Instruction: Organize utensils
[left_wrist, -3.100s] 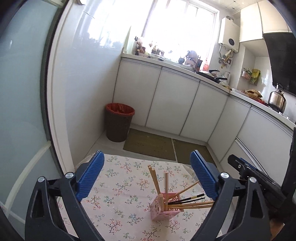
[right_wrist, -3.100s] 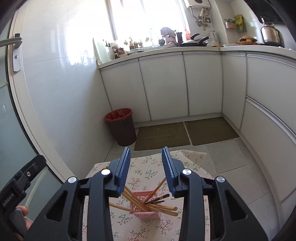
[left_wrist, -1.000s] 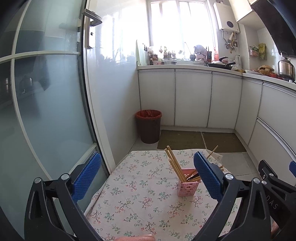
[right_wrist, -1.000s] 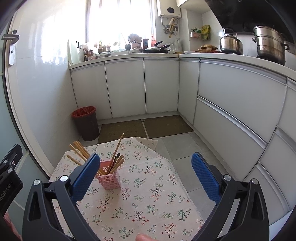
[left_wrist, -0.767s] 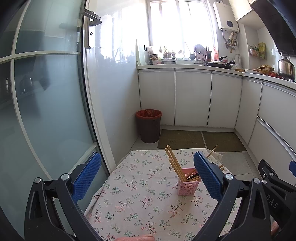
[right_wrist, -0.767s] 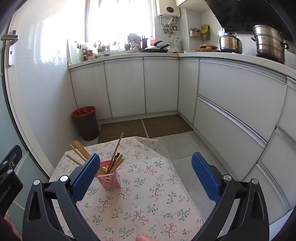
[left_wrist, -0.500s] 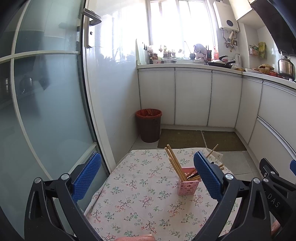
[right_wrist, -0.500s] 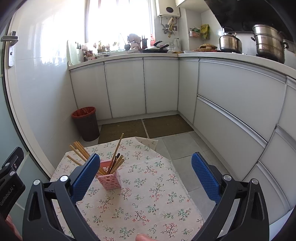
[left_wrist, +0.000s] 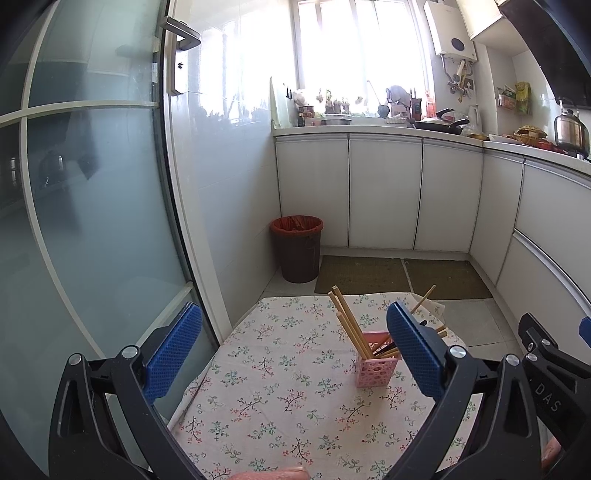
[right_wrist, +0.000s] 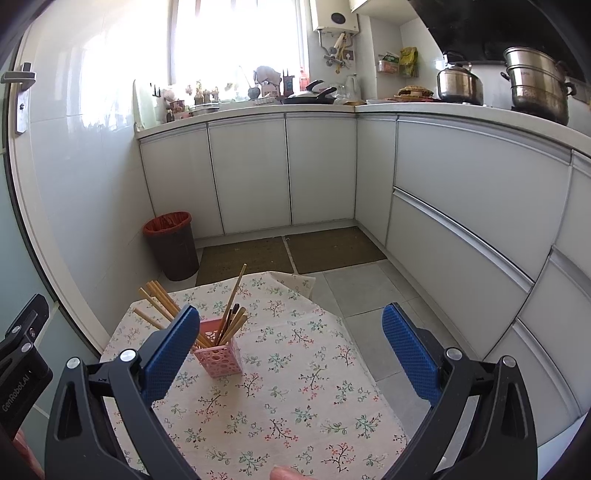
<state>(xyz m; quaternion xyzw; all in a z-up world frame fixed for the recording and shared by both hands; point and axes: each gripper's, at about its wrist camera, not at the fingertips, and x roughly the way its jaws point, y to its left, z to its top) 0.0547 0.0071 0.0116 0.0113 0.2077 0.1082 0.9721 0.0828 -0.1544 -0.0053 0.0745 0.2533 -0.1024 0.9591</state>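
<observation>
Pink perforated plastic holder (left_wrist: 376, 363) upright toward far right corner of floral-clothed tabletop (left_wrist: 280, 398), packed with wooden and dark chopsticks (right_wrist: 225, 314). Both withdrawn since three seconds ago: left hand-held gripper (left_wrist: 291, 354) and right hand-held gripper (right_wrist: 291, 350) spread wide, empty, well clear. No loose utensils visible; organizing judged complete.

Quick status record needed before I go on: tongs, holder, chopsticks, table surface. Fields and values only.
left tongs: open, empty, back from the holder
right tongs: open, empty
pink holder: upright on the floral tablecloth
chopsticks: all standing in the holder, leaning apart in different directions; mostly wooden, a few dark ones
loose utensils on cloth: none visible
trash bin: on the floor beyond the table
</observation>
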